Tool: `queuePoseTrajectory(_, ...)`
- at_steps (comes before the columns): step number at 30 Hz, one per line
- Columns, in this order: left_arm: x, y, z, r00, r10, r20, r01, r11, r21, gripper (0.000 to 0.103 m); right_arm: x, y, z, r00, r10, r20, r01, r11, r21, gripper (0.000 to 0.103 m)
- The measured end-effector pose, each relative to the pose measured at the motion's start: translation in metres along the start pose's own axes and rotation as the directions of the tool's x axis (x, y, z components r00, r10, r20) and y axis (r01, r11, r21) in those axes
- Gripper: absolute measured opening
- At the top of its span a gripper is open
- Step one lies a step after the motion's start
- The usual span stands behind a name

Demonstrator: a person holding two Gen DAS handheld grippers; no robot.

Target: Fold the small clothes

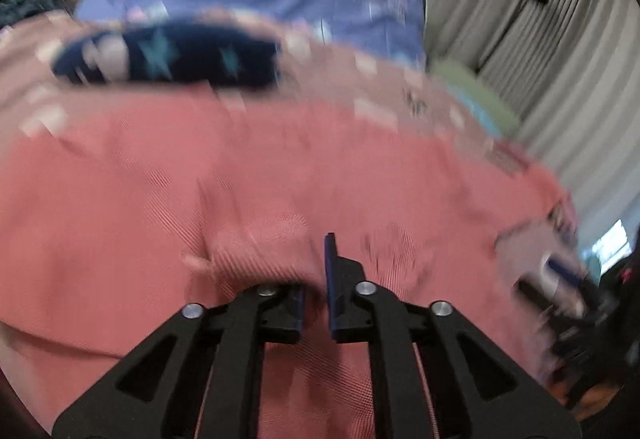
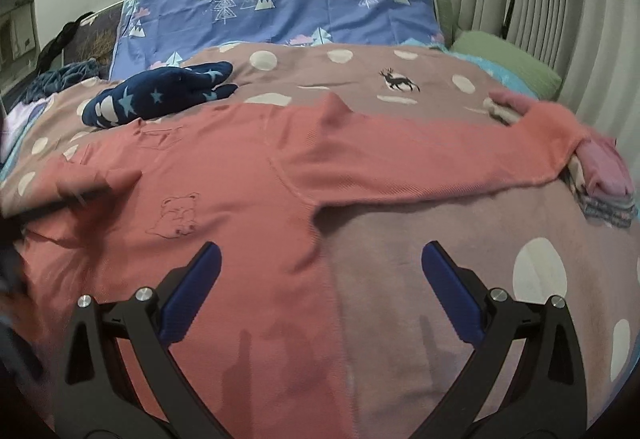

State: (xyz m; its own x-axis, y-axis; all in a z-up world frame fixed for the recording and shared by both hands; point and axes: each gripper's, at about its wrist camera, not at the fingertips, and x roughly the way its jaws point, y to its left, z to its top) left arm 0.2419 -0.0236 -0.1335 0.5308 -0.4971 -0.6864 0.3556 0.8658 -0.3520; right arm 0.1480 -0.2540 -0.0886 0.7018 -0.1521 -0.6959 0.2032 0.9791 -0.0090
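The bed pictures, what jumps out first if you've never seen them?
A big coral-pink knit top with a bear outline lies spread across the dotted pink blanket, filling the middle. Behind it rests a dark navy garment with pale stars. The left gripper pinches the coral cloth, while the right gripper stands open.

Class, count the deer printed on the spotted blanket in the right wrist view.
1: a dark deer on the spotted blanket, beyond the pink top. Others may be hidden under clothes.

- Pink top (image 2: pixel 224 175), spread flat on the bed, one long sleeve stretched out to the right, small bear outline on the chest.
- Navy garment with pale stars (image 2: pixel 160 95), crumpled just behind the top.
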Motion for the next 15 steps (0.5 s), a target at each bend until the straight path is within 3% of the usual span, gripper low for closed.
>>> queuePoseTrajectory(1,0.009,-0.001,-0.009,1.0,0.011,-0.023,-0.011,1.0,0.002,0.017,0.0,-0.004,0.001,1.0,0.006,0.002,-0.006,1.0,0.006,0.101)
queuePoseTrajectory(4,0.0,-0.001,-0.012,0.999,-0.031,0.011,0.031,0.999,-0.027,0.027,0.002,-0.009,0.007,0.999,0.012,0.033,-0.012,1.0,0.013,0.1)
queuePoseTrajectory(6,-0.008,0.001,-0.013,0.998,-0.054,0.035,0.056,0.997,-0.051,0.034,0.004,-0.006,0.013,0.998,0.052,0.043,-0.052,0.999,0.003,0.089)
queuePoseTrajectory(9,-0.01,-0.005,-0.01,0.996,-0.062,0.06,0.064,0.997,-0.036,0.034,0.007,0.014,0.024,0.991,0.135,0.023,-0.133,0.988,-0.074,0.083)
queuePoseTrajectory(12,-0.007,-0.021,0.006,0.992,-0.059,0.115,0.06,0.998,-0.007,0.035,0.001,0.023,0.029,0.991,0.123,0.052,-0.118,0.989,-0.084,0.083)
queuePoseTrajectory(15,0.002,-0.047,0.021,0.992,-0.048,0.119,0.037,0.995,0.09,0.035,0.002,0.008,0.031,0.993,0.11,0.037,-0.11,0.994,-0.015,0.083)
